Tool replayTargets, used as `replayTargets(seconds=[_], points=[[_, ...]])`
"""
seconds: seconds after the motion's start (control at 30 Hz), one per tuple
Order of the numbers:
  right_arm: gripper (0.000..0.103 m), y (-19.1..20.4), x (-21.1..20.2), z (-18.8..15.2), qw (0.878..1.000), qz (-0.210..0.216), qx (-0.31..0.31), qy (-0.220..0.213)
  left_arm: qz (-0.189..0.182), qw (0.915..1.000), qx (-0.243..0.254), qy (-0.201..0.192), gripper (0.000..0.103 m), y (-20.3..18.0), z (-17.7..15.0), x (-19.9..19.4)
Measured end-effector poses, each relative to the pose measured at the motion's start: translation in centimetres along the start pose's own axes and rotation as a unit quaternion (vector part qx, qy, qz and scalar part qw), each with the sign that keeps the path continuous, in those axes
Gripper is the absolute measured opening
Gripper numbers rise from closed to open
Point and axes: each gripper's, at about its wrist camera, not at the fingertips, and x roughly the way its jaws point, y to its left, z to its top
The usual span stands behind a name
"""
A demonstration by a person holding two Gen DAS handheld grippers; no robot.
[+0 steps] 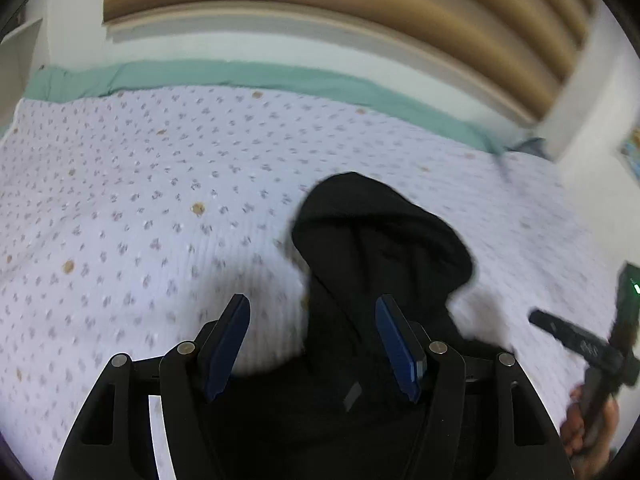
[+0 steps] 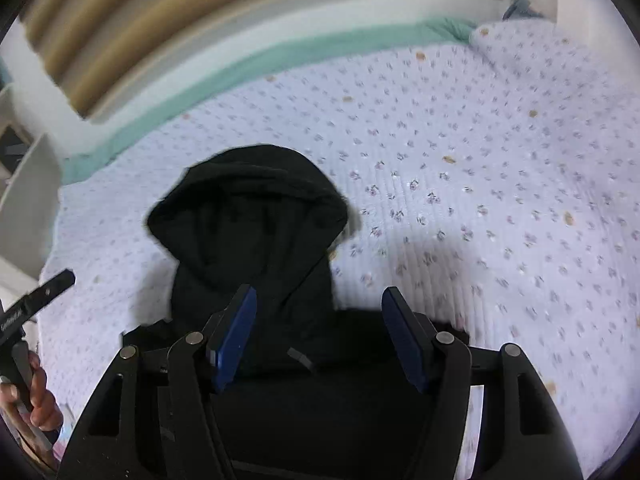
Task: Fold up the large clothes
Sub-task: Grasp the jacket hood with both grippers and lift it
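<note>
Right away, no brand or readable writing shows on the black hoodie [image 2: 256, 240]; only a small grey tab [image 2: 301, 357] near its neck, and faint white lettering on the other tool's arm, too blurred to read. It lies flat on the bed's floral quilt [image 2: 480, 200], hood rounded and pointing toward the green sheet [image 1: 240, 76] by the wall, dark fabric showing little detail. Both tools hang above it. The left gripper [image 1: 312, 308] has blue fingers [image 1: 224, 344] spread, nothing pinched. The right gripper [image 2: 318, 300] also stands parted, fingers [image 2: 404, 340] grasping nothing.
</note>
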Motion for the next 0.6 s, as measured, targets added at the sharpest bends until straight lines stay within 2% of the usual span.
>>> replayTargets(seconds=[0.17,0.27,0.37,0.47,0.5,0.53,0.57,0.6], points=[[0.070,-1.6,7.2,2.6,1.000,0.001,0.014,0.025,0.006,0.9996,-0.003,0.028,0.067,0.5,2.3,7.9],[0.070,-2.3,10.5,3.7,0.999,0.007,0.024,0.030,0.004,0.9990,-0.007,0.044,0.067,0.9,2.7,11.3],[0.070,-2.7,13.4,4.6,0.998,0.021,0.044,0.041,0.017,0.9977,-0.019,0.063,0.067,1.6,3.2,14.6],[0.070,-2.7,16.2,5.2,0.996,0.035,0.053,0.057,0.003,0.9961,-0.046,0.075,0.066,2.2,3.6,17.2],[0.065,-2.3,17.2,5.4,0.996,0.043,0.049,0.067,-0.003,0.9957,-0.051,0.078,0.065,2.4,3.7,17.7],[0.055,-2.0,17.7,5.3,0.995,0.047,0.046,0.073,-0.005,0.9959,-0.052,0.074,0.060,2.6,3.9,18.0],[0.032,-1.3,18.5,5.3,0.995,0.044,0.036,0.086,0.000,0.9964,-0.050,0.068,0.038,2.8,4.2,18.0],[0.024,-0.8,18.5,5.3,0.996,0.024,0.022,0.087,0.006,0.9971,-0.046,0.060,0.024,3.3,4.5,17.5]])
